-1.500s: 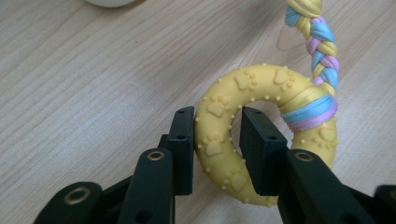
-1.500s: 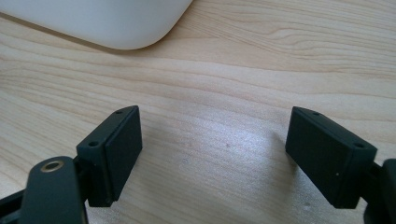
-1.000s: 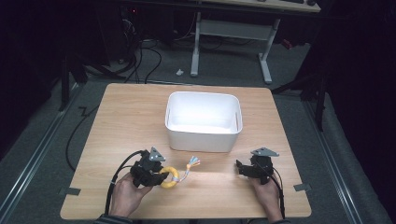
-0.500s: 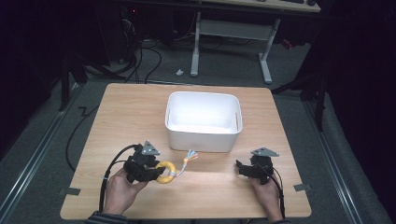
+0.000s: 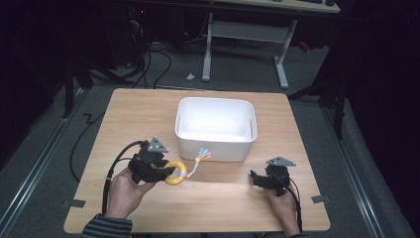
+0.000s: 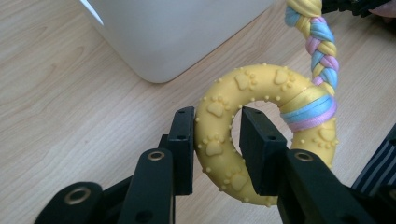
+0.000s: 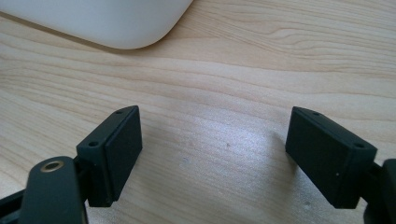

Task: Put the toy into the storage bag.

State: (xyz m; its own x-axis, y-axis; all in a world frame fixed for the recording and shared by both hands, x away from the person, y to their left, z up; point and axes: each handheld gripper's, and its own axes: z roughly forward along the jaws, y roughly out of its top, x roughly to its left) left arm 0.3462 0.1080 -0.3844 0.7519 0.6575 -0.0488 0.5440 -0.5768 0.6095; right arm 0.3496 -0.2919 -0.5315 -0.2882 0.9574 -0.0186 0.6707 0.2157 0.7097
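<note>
Straddling ring toy: left tongs.

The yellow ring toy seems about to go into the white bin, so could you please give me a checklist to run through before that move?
1. Left claw shut on the yellow ring toy, one jaw through the hole: ok.
2. Toy lifted clear of the table: cannot tell.
3. Braided rope tail hanging free, not caught in the jaws: ok.
4. White bin upright, with room inside: ok.
5. Bin wall stands between toy and opening, so the toy must go higher: not ok yet.
6. Right claw open, holding nothing, off to the side of the path: ok.
</note>
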